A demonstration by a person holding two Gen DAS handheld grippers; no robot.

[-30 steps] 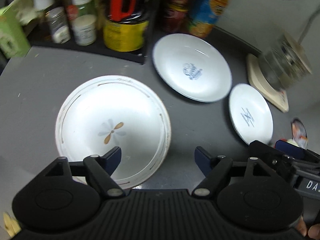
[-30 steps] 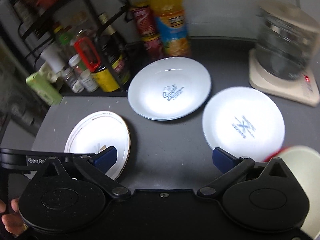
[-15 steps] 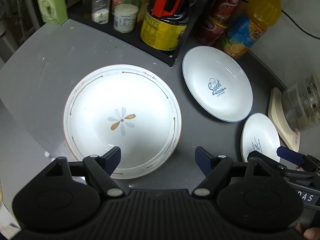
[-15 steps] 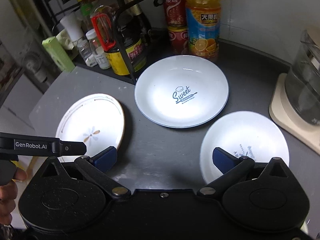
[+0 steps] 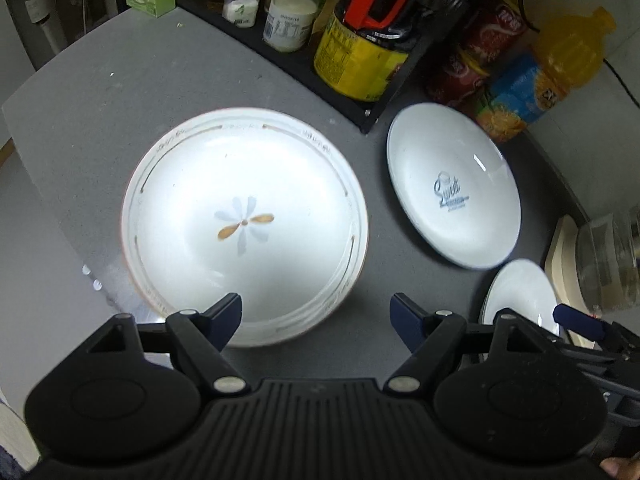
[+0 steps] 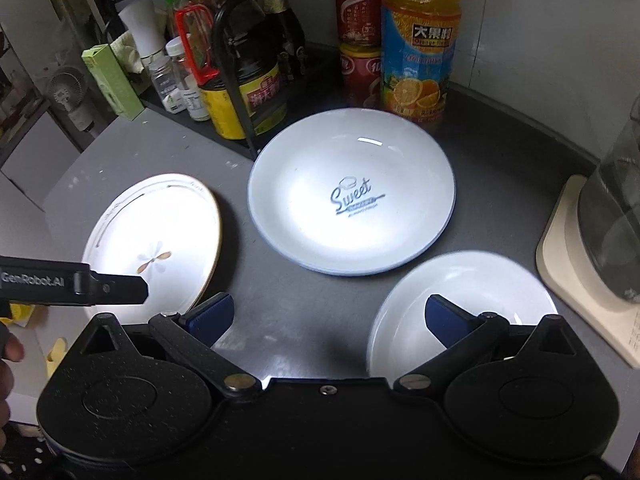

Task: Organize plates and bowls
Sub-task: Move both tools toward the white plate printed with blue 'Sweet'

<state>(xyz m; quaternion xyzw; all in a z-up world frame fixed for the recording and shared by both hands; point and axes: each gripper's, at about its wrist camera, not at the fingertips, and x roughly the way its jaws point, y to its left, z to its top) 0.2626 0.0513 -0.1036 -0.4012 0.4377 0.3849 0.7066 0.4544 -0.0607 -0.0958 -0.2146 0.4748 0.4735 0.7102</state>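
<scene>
Resting on counter [image 6: 312, 312] | flower plate [image 5: 244, 220], Sweet plate [image 6: 352, 196], plain plate [image 6: 472, 284]

On the counter [image 6: 304, 320], the flower plate [image 6: 160, 240] lies left, Sweet plate [image 6: 352, 196] behind-centre, third plate [image 6: 472, 292] right.

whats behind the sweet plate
Behind the Sweet plate stand an orange juice bottle and two stacked red cans; their bases hide behind its rim.

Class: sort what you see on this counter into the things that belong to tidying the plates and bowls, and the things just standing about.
Belongs to the job:
flower plate
Sweet plate
small white plate

Just standing about:
orange juice bottle
red cans
soy sauce jug
glass kettle
</scene>
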